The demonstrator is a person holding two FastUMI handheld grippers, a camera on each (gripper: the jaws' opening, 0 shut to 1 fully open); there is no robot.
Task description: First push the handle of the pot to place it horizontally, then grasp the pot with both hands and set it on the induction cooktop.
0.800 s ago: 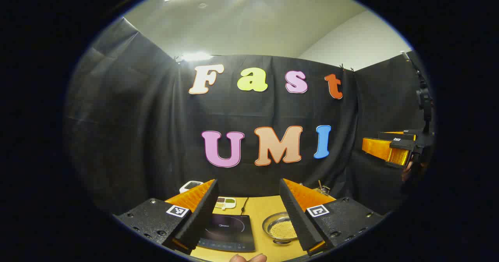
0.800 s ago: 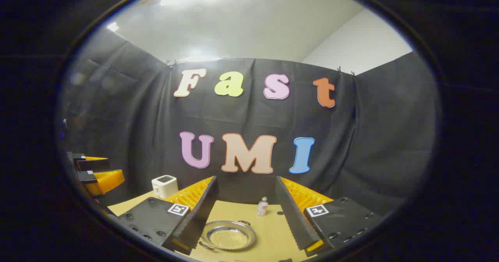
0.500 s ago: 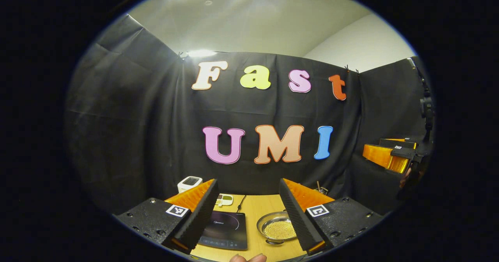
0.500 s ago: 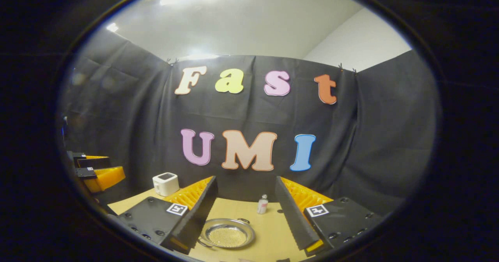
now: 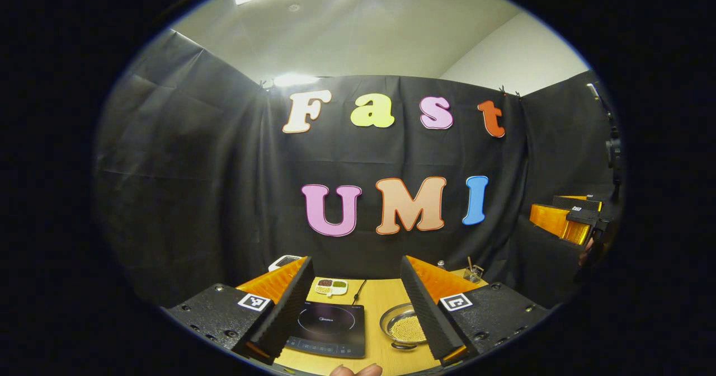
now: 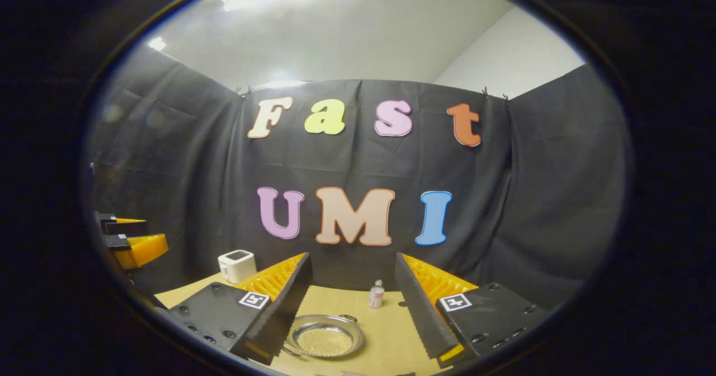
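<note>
1. Left gripper view, far left: white boxy appliance (image 5: 284,262) at the back of the worktop (image 5: 377,300), mostly hidden behind the near left finger.
2. Next along: small white divided dish (image 5: 331,287) with dark and green fillings, set behind the induction cooktop (image 5: 329,329); a black cord running from the cooktop toward the back wall.
3. Centre: left gripper (image 5: 358,307) raised above the worktop, fingers spread wide, pinching nothing (cooktop and pot seen through the gap).
4. Right of the cooktop: pot (image 5: 404,326), a shallow metal pan holding pale yellow grains, resting on the worktop just beside the cooktop, not on it; partly covered by the near right finger.
5. Back right corner: small wire holder (image 5: 473,275) with sticks in it.
6. Far right: right gripper (image 5: 565,219) held high, well apart from the pot.
7. Right gripper view, far left: left gripper (image 6: 131,241) at the edge, held above the worktop (image 6: 386,334).
8. Then the white appliance (image 6: 236,265) at the back.
9. Centre: right gripper (image 6: 353,300) with fingers spread wide and empty, pot (image 6: 324,337) on the worktop below the gap (small handle loops at its rim; their angle hard to tell).
10. Right of the pot: small bottle (image 6: 377,295) standing upright near the back wall.
</note>
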